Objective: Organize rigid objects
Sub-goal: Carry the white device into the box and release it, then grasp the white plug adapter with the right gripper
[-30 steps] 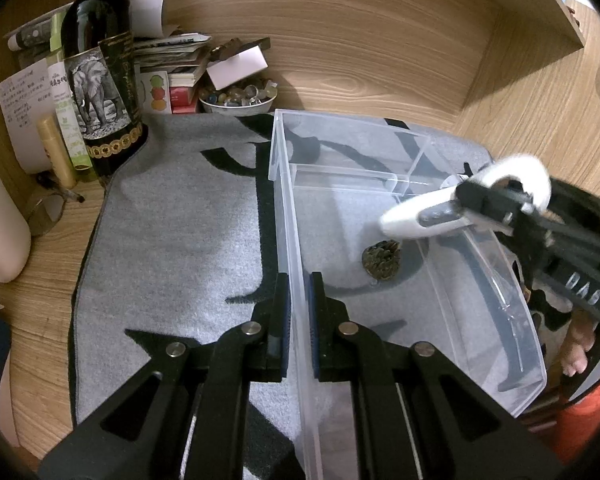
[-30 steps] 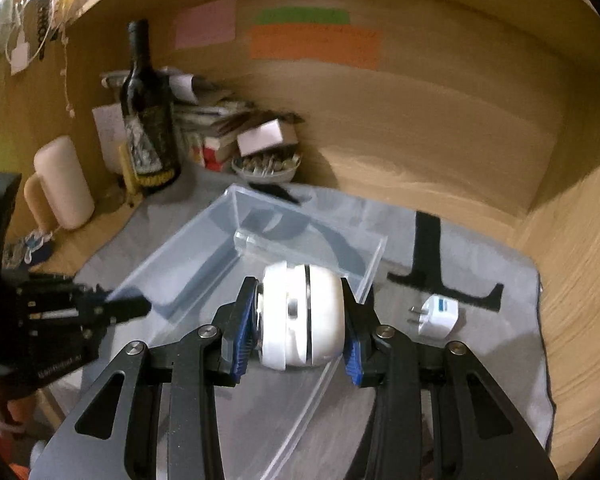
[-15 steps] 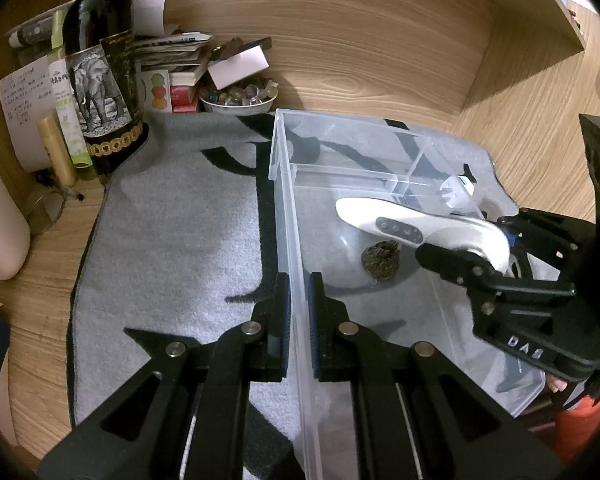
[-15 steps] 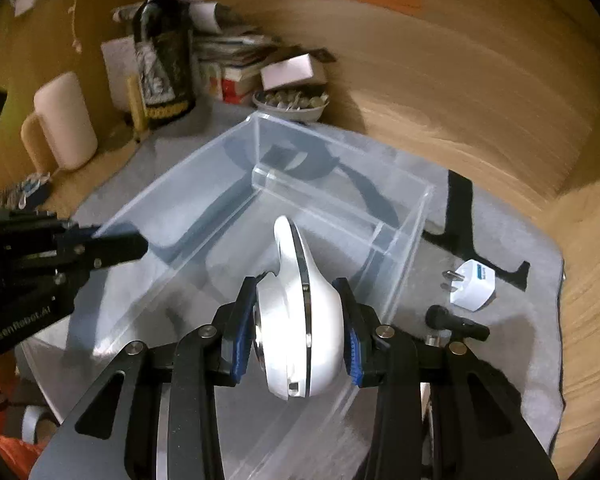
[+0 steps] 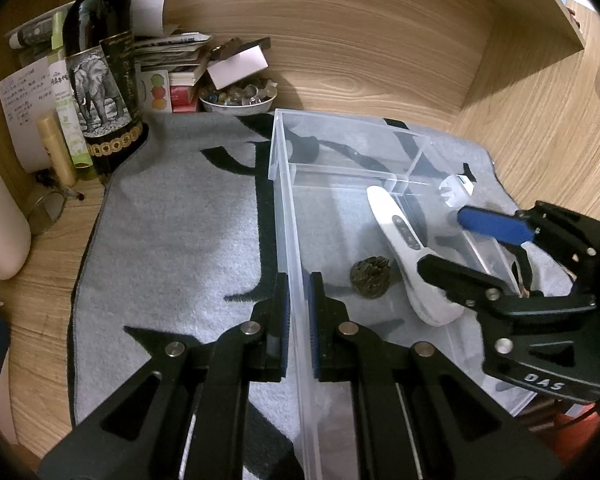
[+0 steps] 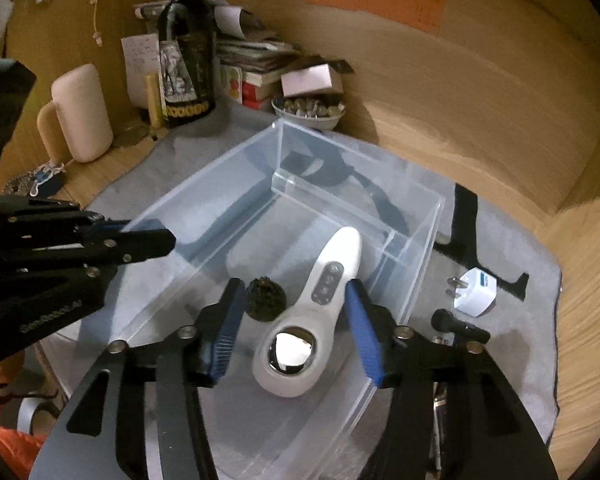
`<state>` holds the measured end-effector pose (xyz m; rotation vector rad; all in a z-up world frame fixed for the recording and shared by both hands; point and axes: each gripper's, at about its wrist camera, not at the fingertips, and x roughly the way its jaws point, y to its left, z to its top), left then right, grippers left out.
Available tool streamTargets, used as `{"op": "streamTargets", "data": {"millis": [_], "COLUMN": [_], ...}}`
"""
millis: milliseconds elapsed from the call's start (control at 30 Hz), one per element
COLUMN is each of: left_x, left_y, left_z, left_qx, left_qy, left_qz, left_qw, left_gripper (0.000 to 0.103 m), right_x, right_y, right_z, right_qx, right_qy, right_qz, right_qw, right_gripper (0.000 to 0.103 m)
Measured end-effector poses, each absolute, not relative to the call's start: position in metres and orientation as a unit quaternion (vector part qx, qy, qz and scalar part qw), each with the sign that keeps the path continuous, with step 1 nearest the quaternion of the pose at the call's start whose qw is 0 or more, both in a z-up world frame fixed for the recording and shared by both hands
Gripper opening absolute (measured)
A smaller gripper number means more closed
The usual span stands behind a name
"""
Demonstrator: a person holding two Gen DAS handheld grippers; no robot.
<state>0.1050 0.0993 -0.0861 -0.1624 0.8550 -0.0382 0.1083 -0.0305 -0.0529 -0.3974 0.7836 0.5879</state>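
A clear plastic bin (image 5: 284,200) (image 6: 416,256) stands on a grey mat. Inside lie a white handheld device with buttons (image 5: 404,248) (image 6: 320,300) and a small dark pine cone (image 5: 371,279) (image 6: 265,299). My left gripper (image 5: 298,300) is shut on the bin's left wall. My right gripper (image 6: 294,320) is open above the bin, its pads on either side of the white device and apart from it; it also shows in the left wrist view (image 5: 464,248). A white plug adapter (image 6: 474,292) (image 5: 456,190) lies on the mat right of the bin.
A dark wine bottle (image 5: 104,68) (image 6: 186,56), a stack of papers and boxes, and a bowl of stones (image 5: 240,96) (image 6: 308,110) stand at the back wall. A beige mug (image 6: 80,116) stands at the left. A black cylinder (image 6: 458,324) lies near the adapter.
My right gripper lowered the white device into the bin, opened and let it go. The device now lies on the bin floor beside the pine cone. The left gripper stayed put.
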Motion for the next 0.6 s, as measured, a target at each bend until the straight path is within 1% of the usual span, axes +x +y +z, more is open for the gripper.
{"op": "streamTargets", "data": {"millis": [67, 133, 233, 367, 433, 600], "left_x": [0.105, 0.105, 0.105, 0.105, 0.105, 0.105], "left_y": [0.099, 0.099, 0.099, 0.099, 0.099, 0.099], "left_z": [-0.086, -0.086, -0.086, -0.086, -0.086, -0.086], "left_qx": [-0.079, -0.079, -0.079, -0.079, -0.079, -0.079], "left_qy": [0.414, 0.414, 0.414, 0.414, 0.414, 0.414], "left_qz": [-0.019, -0.018, -0.018, -0.018, -0.018, -0.018], "left_qw": [0.907, 0.907, 0.907, 0.907, 0.907, 0.906], "left_gripper": [0.008, 0.008, 0.008, 0.008, 0.008, 0.008], "right_x": [0.107, 0.106, 0.105, 0.108, 0.112, 0.125], "right_y": [-0.032, -0.035, -0.042, -0.054, -0.061, -0.082], "right_z": [-0.048, -0.042, -0.031, -0.017, -0.011, -0.003], "right_qx": [-0.187, -0.181, -0.169, -0.148, -0.138, -0.116], "right_qy": [0.366, 0.357, 0.339, 0.322, 0.316, 0.310], "right_qz": [0.282, 0.280, 0.276, 0.267, 0.259, 0.224], "right_qw": [0.867, 0.873, 0.883, 0.896, 0.902, 0.917], "right_gripper": [0.054, 0.066, 0.075, 0.080, 0.084, 0.085]}}
